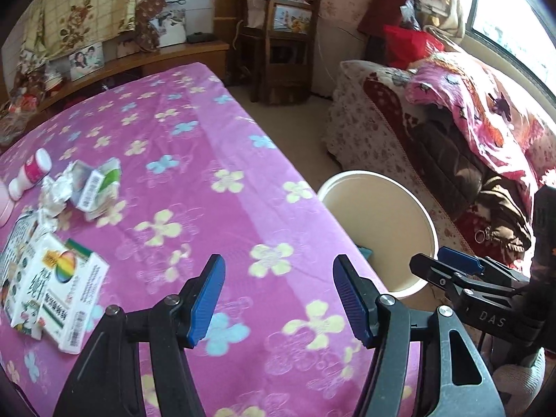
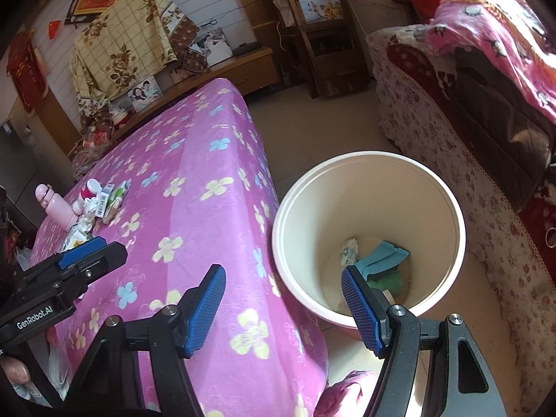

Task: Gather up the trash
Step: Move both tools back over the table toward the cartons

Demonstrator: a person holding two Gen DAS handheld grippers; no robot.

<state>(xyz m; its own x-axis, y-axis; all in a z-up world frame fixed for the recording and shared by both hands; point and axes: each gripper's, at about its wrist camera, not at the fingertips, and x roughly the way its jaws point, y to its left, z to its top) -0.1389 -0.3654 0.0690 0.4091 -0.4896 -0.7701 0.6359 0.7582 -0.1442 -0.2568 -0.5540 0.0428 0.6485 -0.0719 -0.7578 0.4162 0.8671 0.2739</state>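
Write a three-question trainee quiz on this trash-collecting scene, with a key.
1. True or false: the left gripper holds a carton.
2. Where does the white bin stand: A on the bed, B on the floor beside the bed, C on the sofa?
3. What colour is the folded item in the bin?

Key: 1 false, both it and the right gripper are open and empty; 2 B; 3 teal.
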